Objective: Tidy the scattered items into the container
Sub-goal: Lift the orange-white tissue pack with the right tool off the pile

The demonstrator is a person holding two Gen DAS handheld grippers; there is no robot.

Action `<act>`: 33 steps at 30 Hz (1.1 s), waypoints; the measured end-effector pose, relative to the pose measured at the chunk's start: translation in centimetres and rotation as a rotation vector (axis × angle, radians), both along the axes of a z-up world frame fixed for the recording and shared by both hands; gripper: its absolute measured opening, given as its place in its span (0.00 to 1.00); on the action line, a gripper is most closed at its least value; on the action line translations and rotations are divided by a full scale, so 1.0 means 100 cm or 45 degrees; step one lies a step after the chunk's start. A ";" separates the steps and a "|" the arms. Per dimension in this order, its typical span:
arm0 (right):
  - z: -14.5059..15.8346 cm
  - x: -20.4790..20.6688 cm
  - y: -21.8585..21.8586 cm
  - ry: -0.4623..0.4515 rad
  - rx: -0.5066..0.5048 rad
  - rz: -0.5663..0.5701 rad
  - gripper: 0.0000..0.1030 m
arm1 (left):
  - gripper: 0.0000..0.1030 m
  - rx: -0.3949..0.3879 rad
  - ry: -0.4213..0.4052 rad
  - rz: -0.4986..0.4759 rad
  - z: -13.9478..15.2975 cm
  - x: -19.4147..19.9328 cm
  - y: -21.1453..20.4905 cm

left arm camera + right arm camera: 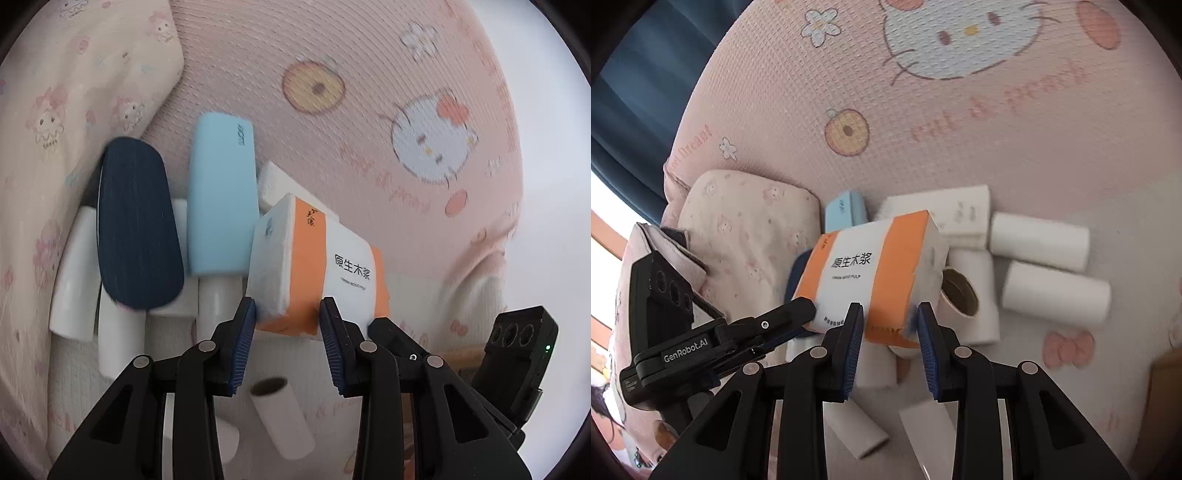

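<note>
An orange-and-white tissue pack [325, 266] [875, 266] is held up over a pile of items on a pink bedspread. My left gripper [286, 317] is shut on one end of it, blue pads pressing on the wrapper. My right gripper [890, 325] is shut on the opposite end. Each view shows the other gripper's black finger against the pack. Under and beside the pack lie a dark blue case [136, 229], a light blue case [221, 199], a white tissue pack [945, 210] and several white paper rolls [1038, 240].
A patterned pillow [746, 240] lies left of the pile. A brown cardboard edge [1167, 387], perhaps a box, shows at the far right. A blue curtain [646, 92] hangs behind the bed. The bedspread [960, 129] stretches beyond the pile.
</note>
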State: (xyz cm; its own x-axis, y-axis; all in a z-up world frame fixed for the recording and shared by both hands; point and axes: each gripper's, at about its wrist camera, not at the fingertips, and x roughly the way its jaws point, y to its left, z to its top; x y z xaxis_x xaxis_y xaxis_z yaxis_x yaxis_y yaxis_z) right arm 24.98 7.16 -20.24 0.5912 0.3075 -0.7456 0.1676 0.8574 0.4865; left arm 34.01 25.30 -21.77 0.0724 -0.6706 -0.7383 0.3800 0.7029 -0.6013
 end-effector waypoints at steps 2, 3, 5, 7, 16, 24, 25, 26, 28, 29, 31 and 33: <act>-0.002 -0.011 0.000 0.005 0.002 -0.010 0.26 | 0.38 0.019 -0.013 -0.019 0.000 -0.010 -0.002; -0.003 -0.016 0.001 0.011 -0.001 -0.020 0.26 | 0.38 0.024 -0.016 -0.025 0.000 -0.014 -0.003; -0.004 -0.023 0.003 0.022 0.002 -0.029 0.27 | 0.38 0.037 -0.030 -0.033 0.000 -0.023 -0.003; -0.005 -0.029 0.001 0.030 0.012 -0.033 0.27 | 0.38 0.051 -0.046 -0.050 0.001 -0.030 -0.001; -0.023 -0.040 0.014 0.104 0.014 0.010 0.27 | 0.38 0.213 -0.139 -0.092 -0.016 -0.055 0.003; -0.039 -0.035 0.013 0.200 0.052 0.000 0.27 | 0.38 0.257 -0.129 -0.131 -0.025 -0.051 -0.001; -0.039 -0.034 0.012 0.211 0.054 -0.012 0.27 | 0.38 0.254 -0.125 -0.131 -0.025 -0.051 -0.001; -0.038 -0.034 0.012 0.207 0.052 -0.021 0.27 | 0.38 0.253 -0.124 -0.128 -0.024 -0.049 -0.002; -0.034 -0.033 0.013 0.191 0.030 -0.030 0.27 | 0.38 0.251 -0.131 -0.127 -0.022 -0.049 -0.003; -0.031 -0.031 0.015 0.181 -0.006 -0.033 0.30 | 0.38 0.255 -0.138 -0.130 -0.021 -0.049 -0.004; -0.028 -0.027 0.017 0.168 -0.054 -0.023 0.36 | 0.38 0.266 -0.147 -0.140 -0.021 -0.048 -0.005; -0.024 -0.021 0.017 0.151 -0.097 -0.022 0.41 | 0.38 0.268 -0.151 -0.141 -0.021 -0.049 -0.004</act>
State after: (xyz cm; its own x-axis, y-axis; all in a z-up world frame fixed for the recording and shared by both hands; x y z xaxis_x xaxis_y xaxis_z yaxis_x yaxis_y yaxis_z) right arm 22.91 8.88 -22.63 0.5024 0.2379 -0.8313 0.2352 0.8875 0.3962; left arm 29.09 24.86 -23.91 0.1012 -0.5115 -0.8533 0.5207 0.7581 -0.3927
